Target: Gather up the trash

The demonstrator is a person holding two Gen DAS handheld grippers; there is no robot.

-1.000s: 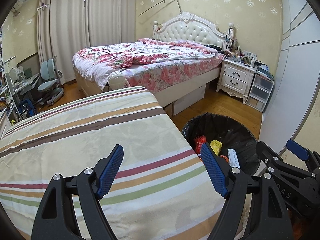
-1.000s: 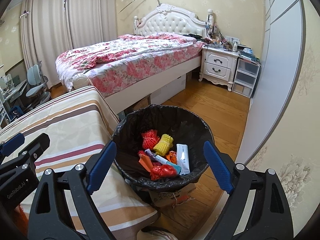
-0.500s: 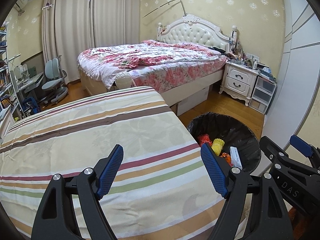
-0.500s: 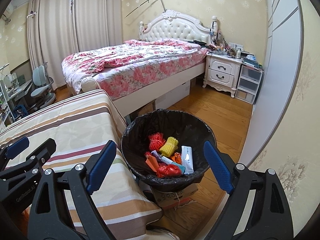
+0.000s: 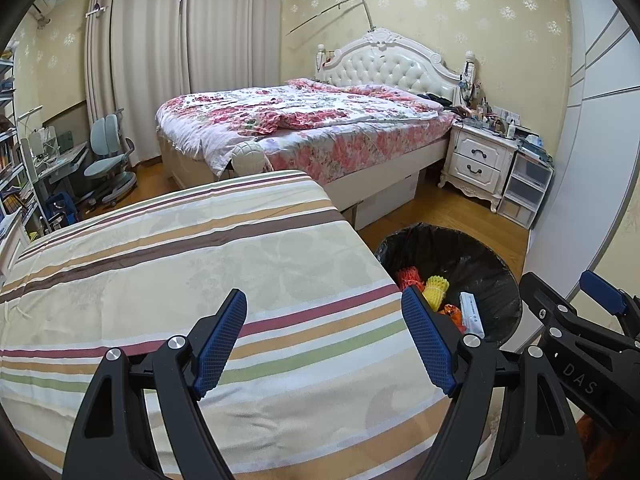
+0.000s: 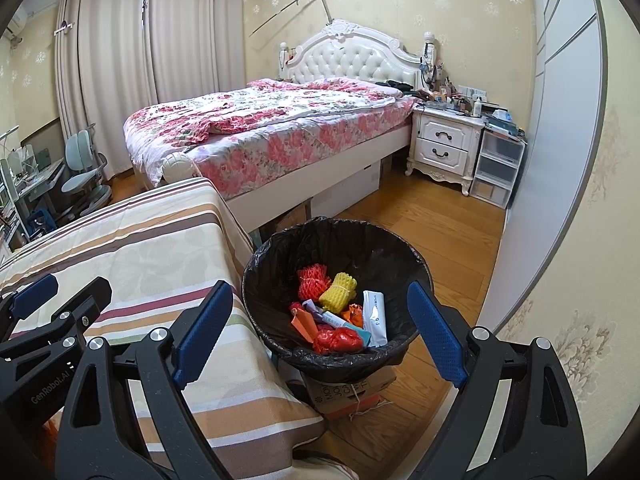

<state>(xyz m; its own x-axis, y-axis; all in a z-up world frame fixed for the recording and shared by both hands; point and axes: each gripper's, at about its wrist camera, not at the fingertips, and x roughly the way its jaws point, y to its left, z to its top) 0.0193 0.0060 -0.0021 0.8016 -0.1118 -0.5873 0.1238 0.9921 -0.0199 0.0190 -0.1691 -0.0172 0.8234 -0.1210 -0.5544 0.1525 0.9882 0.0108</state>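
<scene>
A bin lined with a black bag (image 6: pixel 276 256) stands on the floor beside the striped table (image 6: pixel 132 248). Inside lie red foam netting (image 6: pixel 312 282), yellow foam netting (image 6: pixel 338 288), a white packet (image 6: pixel 375 316), a red wrapper (image 6: pixel 338 340) and orange scraps. My right gripper (image 6: pixel 320 332) is open and empty, above the bin's near rim. My left gripper (image 5: pixel 324 340) is open and empty, above the striped tablecloth (image 5: pixel 180 264); the bin (image 5: pixel 492 256) shows to its right, and the right gripper's body (image 5: pixel 576 328) beyond it.
A bed with a floral quilt (image 5: pixel 304 120) stands behind the table. A white nightstand (image 5: pixel 476 160) and plastic drawers (image 5: pixel 524 188) stand by the wardrobe (image 5: pixel 584 140). A desk chair (image 5: pixel 108 160) is at far left. A cardboard box (image 6: pixel 352 390) sits under the bin.
Both grippers have drawn back and risen a little, so the bin and table look smaller and more of the room shows. Both jaws have stayed open and empty.
</scene>
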